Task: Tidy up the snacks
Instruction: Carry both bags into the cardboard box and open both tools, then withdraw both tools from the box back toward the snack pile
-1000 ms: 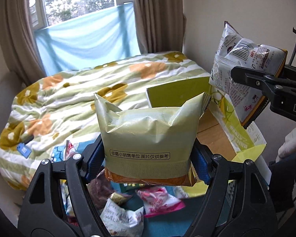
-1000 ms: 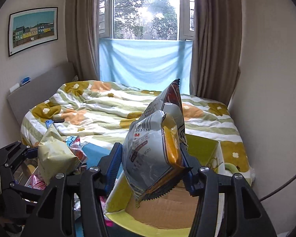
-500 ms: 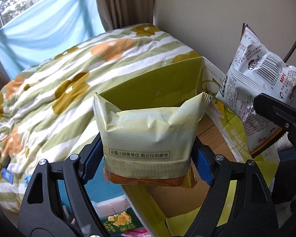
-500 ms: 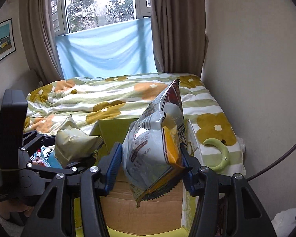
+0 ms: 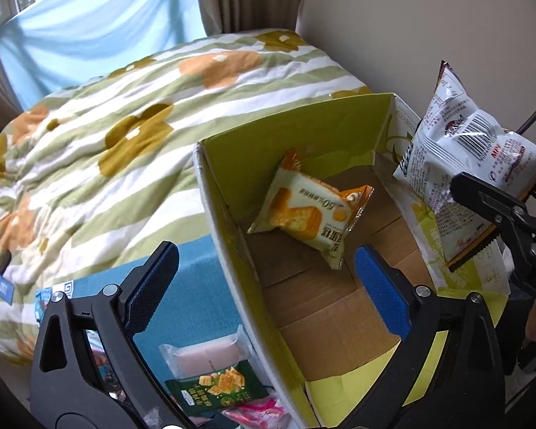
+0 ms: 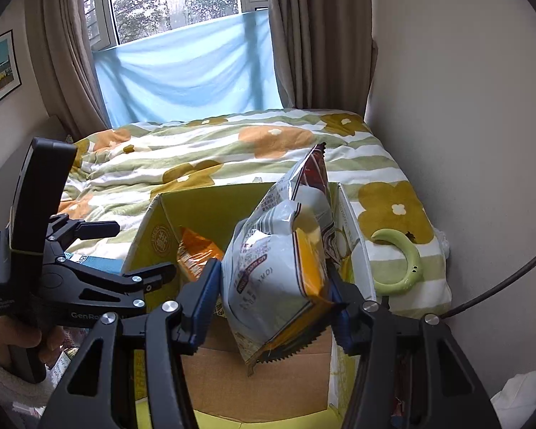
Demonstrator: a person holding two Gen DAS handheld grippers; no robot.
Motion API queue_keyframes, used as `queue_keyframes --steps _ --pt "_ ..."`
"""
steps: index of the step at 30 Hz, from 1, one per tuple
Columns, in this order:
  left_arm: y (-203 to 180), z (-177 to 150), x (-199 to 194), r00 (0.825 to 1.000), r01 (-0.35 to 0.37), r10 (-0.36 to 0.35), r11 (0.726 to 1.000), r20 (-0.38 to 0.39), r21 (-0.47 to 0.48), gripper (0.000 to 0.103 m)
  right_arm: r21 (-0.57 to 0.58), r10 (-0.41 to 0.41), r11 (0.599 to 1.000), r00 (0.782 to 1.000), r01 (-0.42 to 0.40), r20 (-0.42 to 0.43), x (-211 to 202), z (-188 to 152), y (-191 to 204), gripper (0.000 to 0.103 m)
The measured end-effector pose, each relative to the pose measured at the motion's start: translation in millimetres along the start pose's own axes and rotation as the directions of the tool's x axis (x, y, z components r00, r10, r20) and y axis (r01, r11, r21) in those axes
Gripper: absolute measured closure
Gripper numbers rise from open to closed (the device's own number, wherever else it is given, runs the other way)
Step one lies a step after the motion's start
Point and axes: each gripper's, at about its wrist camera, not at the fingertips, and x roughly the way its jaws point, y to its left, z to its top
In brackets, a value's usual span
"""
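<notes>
A yellow-green cardboard box stands open against the bed. Inside it a pale green cracker packet lies tilted against the far wall, free of any grip. My left gripper hovers over the box's near left corner, its jaws opening wide with nothing between them. In the right wrist view the packet's orange end shows inside the box, past the left gripper. My right gripper is shut on a silver-grey chip bag, held upright above the box's right side. That chip bag also shows at the right of the left wrist view.
A pink packet and a dark green cracker packet lie on blue cloth left of the box. A floral duvet covers the bed behind. A green crescent-shaped thing rests on the bed by the wall. A black cable hangs at right.
The left gripper swung over the box and opened, and the pale green packet dropped out of it into the box. The right gripper came lower over the box, chip bag still clamped.
</notes>
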Motion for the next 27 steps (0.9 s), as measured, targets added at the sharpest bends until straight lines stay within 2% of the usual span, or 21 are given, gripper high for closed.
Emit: queue_keyframes --steps 6,11,12,15,16,20,24,27 --pt "16 -13 -8 1.000 -0.014 0.014 1.000 -0.007 -0.023 0.005 -0.057 -0.022 0.998 0.997 0.018 -0.067 40 11 4 0.050" --pt "23 -19 -12 1.000 -0.027 0.027 0.999 -0.005 -0.039 0.005 -0.054 -0.025 0.998 0.995 0.020 -0.094 62 12 2 0.049" --pt "23 -21 -13 1.000 -0.028 0.028 0.999 -0.006 -0.039 0.005 -0.055 -0.041 0.998 0.994 0.036 -0.098 66 12 1 0.046" --pt "21 -29 -14 0.999 -0.046 0.045 0.998 -0.007 -0.033 0.005 -0.047 -0.085 0.996 0.989 0.080 -0.118 72 10 -3 0.007" --pt "20 -31 -15 0.998 -0.054 0.054 0.998 -0.008 -0.030 0.005 -0.036 -0.086 0.996 0.989 0.082 -0.120 69 8 -4 0.005" --pt "14 -35 -19 0.998 -0.061 0.061 0.998 -0.010 -0.034 0.005 0.033 -0.055 0.998 0.997 0.057 -0.052 42 -7 -5 0.005" --pt "7 -36 -36 0.997 -0.078 0.079 0.996 0.019 -0.030 0.005 -0.007 -0.104 0.995 0.994 0.104 -0.046 21 -13 0 0.005" --pt "-2 -37 -55 0.995 -0.086 0.087 0.996 0.048 -0.034 0.005 -0.003 -0.100 0.995 0.995 0.100 -0.020 1 -12 -2 0.005"
